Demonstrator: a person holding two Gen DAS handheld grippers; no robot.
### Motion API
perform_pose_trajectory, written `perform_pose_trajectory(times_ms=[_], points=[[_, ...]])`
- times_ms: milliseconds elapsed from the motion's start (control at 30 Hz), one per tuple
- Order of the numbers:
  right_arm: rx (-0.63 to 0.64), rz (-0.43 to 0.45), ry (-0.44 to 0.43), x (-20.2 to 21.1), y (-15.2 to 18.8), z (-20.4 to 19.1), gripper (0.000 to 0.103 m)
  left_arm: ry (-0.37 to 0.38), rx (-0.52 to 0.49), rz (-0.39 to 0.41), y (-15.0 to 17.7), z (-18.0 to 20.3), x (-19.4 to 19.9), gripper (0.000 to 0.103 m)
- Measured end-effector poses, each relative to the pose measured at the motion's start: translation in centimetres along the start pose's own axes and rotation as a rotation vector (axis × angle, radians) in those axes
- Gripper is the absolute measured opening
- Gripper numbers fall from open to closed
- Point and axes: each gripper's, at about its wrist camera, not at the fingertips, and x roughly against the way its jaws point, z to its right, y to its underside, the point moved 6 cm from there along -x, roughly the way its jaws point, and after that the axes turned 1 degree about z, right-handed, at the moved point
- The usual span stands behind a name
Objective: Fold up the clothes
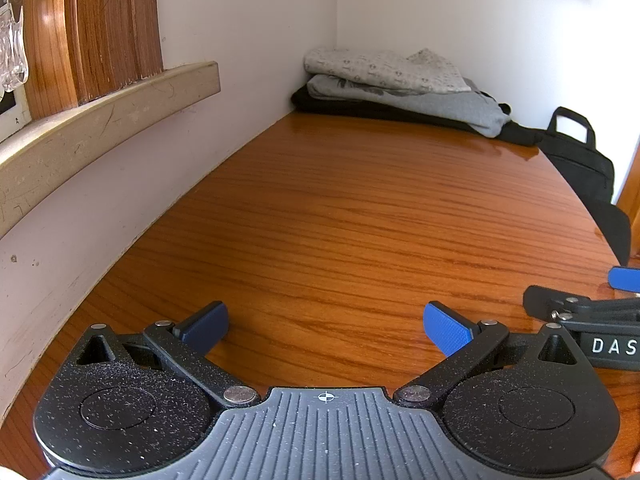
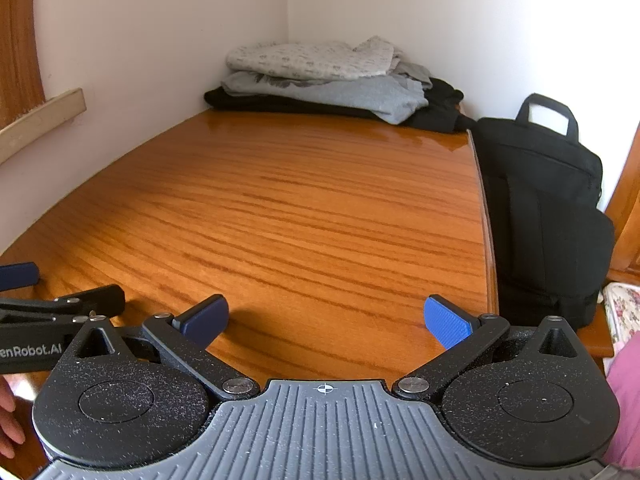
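right wrist view, black bag (image 2: 544, 208) whole, clothes pile (image 2: 328, 80) far, both tools spread, empty

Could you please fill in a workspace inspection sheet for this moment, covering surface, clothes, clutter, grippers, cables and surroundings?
Surface: glossy wooden table, bare between the grippers and the far corner.
Job's things: stack of folded clothes in the far corner; patterned light garment on top, grey garment under it, black garment at the bottom.
Clutter: black laptop bag standing off the table's right edge.
Grippers: left gripper open, holding nothing; right gripper open, holding nothing; both low over the near edge, side by side.
Cables: nothing seen.
Surroundings: white walls meeting in a corner; wooden window frame and sill on the left; floral fabric at the right.
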Motion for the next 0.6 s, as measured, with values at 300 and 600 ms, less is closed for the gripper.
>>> perform_pose_trajectory(times_ms=[300,600], points=[[-0.002,0.0,0.002,0.24,0.2,0.05,0.103,0.001,0.0,0.0,0.02,-0.02,0.01,0.103],[-0.005,0.0,0.004,0.34,0.22,0.11,0.103,0.002,-0.001,0.001,0.04,-0.04,0.02,0.103]])
